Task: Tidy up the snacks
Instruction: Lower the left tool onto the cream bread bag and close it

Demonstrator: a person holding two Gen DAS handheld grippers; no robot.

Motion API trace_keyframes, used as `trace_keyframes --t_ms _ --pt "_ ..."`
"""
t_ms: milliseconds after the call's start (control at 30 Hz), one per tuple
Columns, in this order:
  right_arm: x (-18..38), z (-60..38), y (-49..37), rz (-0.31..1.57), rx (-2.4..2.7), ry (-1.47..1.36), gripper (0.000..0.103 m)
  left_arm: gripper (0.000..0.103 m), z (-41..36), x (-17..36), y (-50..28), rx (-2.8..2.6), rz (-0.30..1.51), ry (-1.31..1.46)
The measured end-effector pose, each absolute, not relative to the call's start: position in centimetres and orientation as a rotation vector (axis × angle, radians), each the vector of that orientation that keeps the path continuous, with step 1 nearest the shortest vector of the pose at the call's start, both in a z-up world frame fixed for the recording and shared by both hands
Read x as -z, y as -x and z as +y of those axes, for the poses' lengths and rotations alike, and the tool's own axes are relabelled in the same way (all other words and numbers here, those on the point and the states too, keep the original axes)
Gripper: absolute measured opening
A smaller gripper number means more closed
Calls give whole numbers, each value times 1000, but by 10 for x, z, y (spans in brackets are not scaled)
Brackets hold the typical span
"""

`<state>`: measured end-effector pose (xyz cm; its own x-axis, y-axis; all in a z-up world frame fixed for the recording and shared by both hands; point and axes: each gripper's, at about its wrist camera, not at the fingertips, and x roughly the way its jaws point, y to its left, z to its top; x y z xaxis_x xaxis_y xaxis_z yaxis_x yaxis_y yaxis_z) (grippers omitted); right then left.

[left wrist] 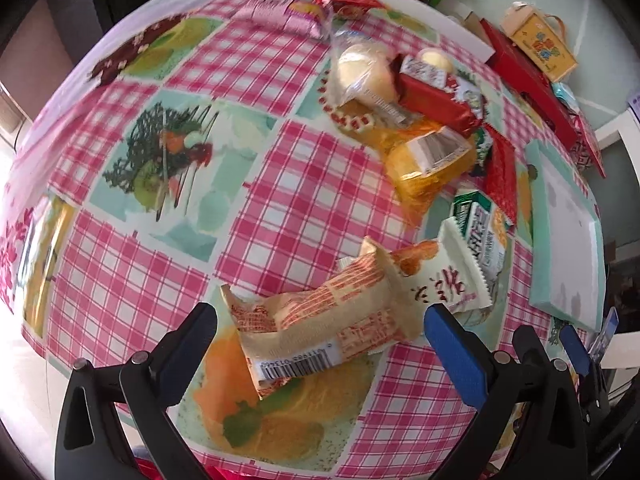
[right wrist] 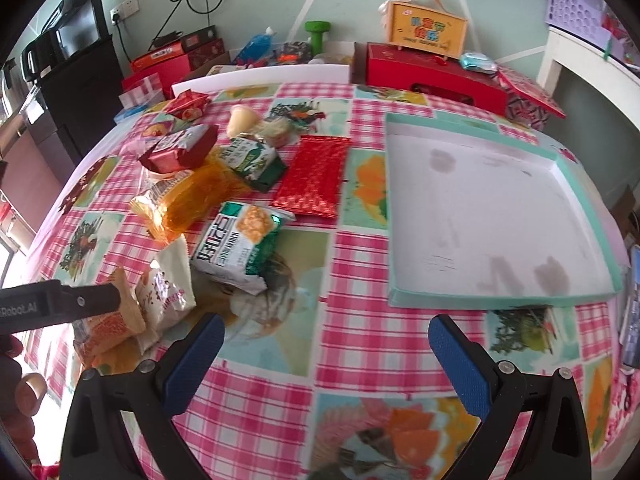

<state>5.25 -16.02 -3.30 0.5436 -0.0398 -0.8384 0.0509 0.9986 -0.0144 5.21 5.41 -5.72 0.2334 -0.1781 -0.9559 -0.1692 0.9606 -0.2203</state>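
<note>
A cream packet with a red brick pattern lies flat on the checked tablecloth between the spread fingers of my left gripper, which is open around it. The same packet shows in the right wrist view, under a black finger of the left gripper. My right gripper is open over bare cloth with nothing between its fingers. The mint-rimmed white tray sits empty just ahead and to its right. A white packet with red characters touches the cream packet.
Loose snacks are piled mid-table: a green-and-white packet, a red foil packet, an orange bag. A red box with a yellow carry case stands at the back. A hand shows at the left edge.
</note>
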Motion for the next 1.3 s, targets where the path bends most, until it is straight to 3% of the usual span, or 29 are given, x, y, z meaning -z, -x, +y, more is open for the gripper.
trace_keyframes --t_ms 167,333,900,1167,1300 --pt "35 -145 -63 1006 10 -9 103 102 59 65 -56 18 1370 393" --pt "34 -134 -71 1017 -16 -17 103 82 65 64 -57 21 1367 418" --pt "48 -126 -80 1092 -140 -293 96 80 111 51 -55 -46 1294 427" --pt "66 -118 -81 1136 -177 -381 79 80 136 48 -49 -59 1269 413" --pt "70 -111 -86 1132 -203 -408 77 80 149 45 -45 -52 1260 406"
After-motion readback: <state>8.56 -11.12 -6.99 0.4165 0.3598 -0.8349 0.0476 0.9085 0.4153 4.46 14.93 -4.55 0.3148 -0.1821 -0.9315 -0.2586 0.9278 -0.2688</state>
